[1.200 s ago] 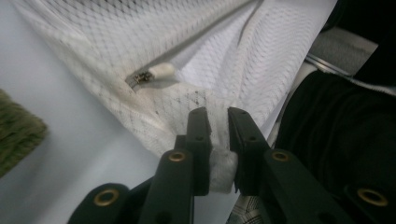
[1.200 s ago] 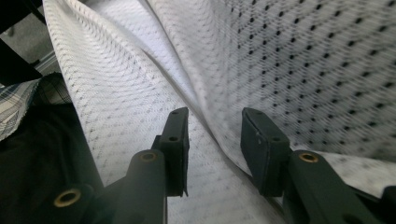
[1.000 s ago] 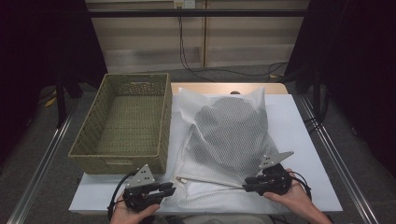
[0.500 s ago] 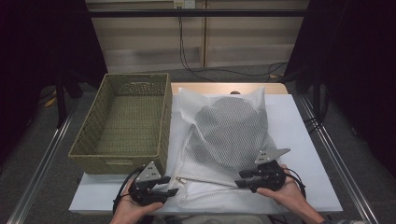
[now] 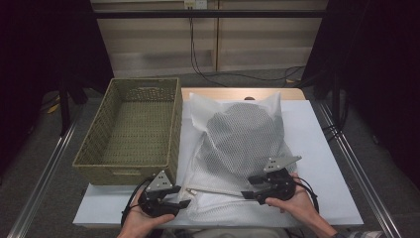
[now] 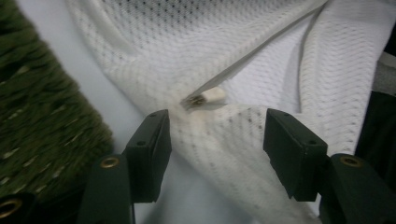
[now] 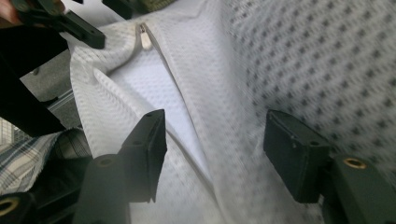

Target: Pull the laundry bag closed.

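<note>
A white mesh laundry bag point(image 5: 237, 158) lies on the desk point(image 5: 322, 148), just right of a woven basket point(image 5: 131, 131), with a dark bundle showing through its mesh in the middle. Its zipper point(image 5: 213, 191) runs left to right along the near edge, partly open, and the zipper pull point(image 6: 205, 97) sits at the left end.

The left gripper point(image 5: 171, 204) rests at the bag's near left corner. Its jaws have just been opening and now stand spread, with the mesh corner between them but not pinched — the pads are clear of the cloth on both sides.

The right gripper point(image 5: 250, 187) is at the near right part of the bag, pointing left along the zipper line. Its jaws have also just been opening and stand wide — the open seam and mesh lie between them, unheld.
</note>
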The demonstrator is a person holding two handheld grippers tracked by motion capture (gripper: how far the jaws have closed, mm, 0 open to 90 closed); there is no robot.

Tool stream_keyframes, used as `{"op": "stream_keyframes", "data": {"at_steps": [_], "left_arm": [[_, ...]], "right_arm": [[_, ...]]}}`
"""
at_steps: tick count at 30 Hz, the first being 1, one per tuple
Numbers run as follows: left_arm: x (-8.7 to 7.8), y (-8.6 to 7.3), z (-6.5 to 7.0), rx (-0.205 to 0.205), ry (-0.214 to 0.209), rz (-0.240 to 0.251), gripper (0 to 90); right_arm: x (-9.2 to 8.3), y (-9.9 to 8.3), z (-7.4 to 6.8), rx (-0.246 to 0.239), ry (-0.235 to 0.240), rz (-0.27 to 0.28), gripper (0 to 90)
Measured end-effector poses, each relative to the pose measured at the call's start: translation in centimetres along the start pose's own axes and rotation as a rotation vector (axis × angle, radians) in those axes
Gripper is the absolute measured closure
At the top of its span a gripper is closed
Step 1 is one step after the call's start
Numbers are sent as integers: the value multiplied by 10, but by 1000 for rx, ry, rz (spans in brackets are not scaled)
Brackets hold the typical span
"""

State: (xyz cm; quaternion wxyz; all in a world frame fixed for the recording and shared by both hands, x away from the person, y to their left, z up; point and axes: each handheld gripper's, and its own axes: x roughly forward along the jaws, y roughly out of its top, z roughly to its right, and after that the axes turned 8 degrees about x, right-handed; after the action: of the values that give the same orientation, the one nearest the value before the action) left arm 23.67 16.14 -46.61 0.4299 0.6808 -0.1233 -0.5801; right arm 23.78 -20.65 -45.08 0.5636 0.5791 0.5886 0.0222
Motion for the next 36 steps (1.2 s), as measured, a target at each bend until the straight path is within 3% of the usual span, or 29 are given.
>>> {"op": "stream_keyframes", "data": {"at_steps": [5,8,9,16,19,21,24,26,27,31,36], "left_arm": [[3,-3,-1,22,19,-49,450],[4,-2,-1,23,33,-30,451],[5,-2,-2,23,16,-29,450],[8,-2,-1,46,49,-54,487],[8,-1,1,49,74,-64,566],[8,1,0,48,65,-72,665],[10,3,-1,19,67,-74,738],[12,5,-1,1,61,-72,835],[11,6,-3,13,54,-78,865],[7,8,-1,22,34,-49,884],[-3,12,1,19,34,37,886]], "right_arm": [[15,7,-7,-8,38,-24,415],[23,13,-12,-17,34,-49,408],[26,14,-13,-12,40,-56,405],[41,23,-17,-25,80,-86,381],[45,27,-19,-34,97,-90,376],[48,28,-20,-48,112,-93,376],[53,30,-22,-54,127,-112,416],[57,31,-23,-48,138,-124,449],[59,32,-23,-49,149,-127,456],[65,37,-26,-61,167,-139,512],[72,41,-30,-63,199,-154,605]]}}
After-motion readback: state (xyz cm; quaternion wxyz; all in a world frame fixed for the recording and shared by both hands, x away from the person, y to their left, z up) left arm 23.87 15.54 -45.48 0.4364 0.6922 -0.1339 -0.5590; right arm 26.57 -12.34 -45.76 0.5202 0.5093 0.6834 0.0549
